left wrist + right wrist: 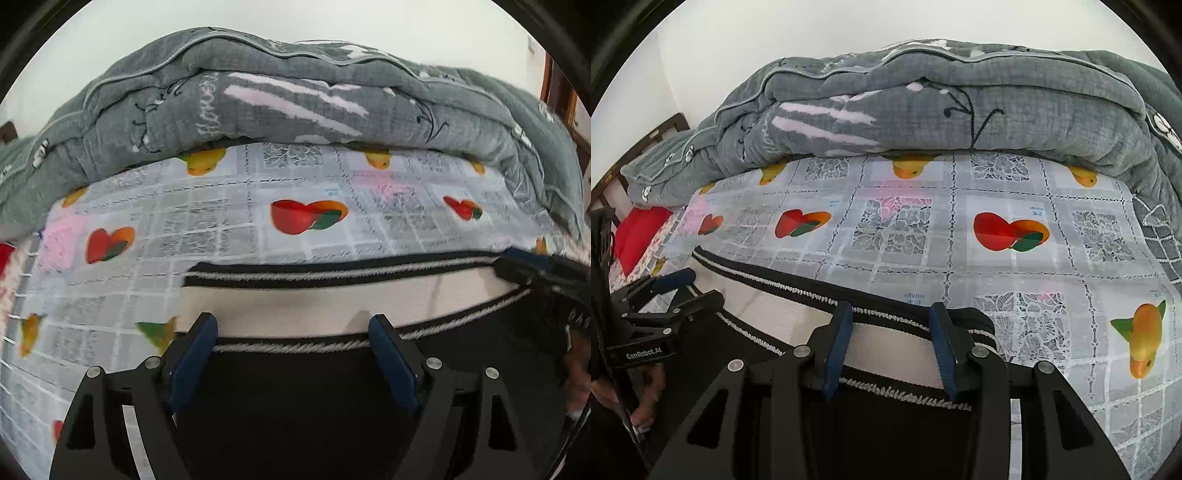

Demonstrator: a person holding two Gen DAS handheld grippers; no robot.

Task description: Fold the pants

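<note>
The left gripper (pixel 291 325) sits low over the pants (pixel 295 406). Its two blue fingers (pixel 194 354) stand wide apart. The black cloth and the striped edge of the pants show between them, but the pads do not squeeze anything.

The right gripper (pixel 892 314) is over the other end of the same striped edge. Its blue fingers (pixel 838 343) are about half way open. The white and black band lies between them, and they are not pinching it.

The pants (pixel 886 424) are black with a white band and twisty black-and-white stripes. They lie flat on a sheet (pixel 1052 295) with red and orange fruit pictures. A puffy grey blanket (pixel 295 96) is piled up behind, at the far side of the bed. In the right view a hand (pixel 646 398) holds the left gripper.
</note>
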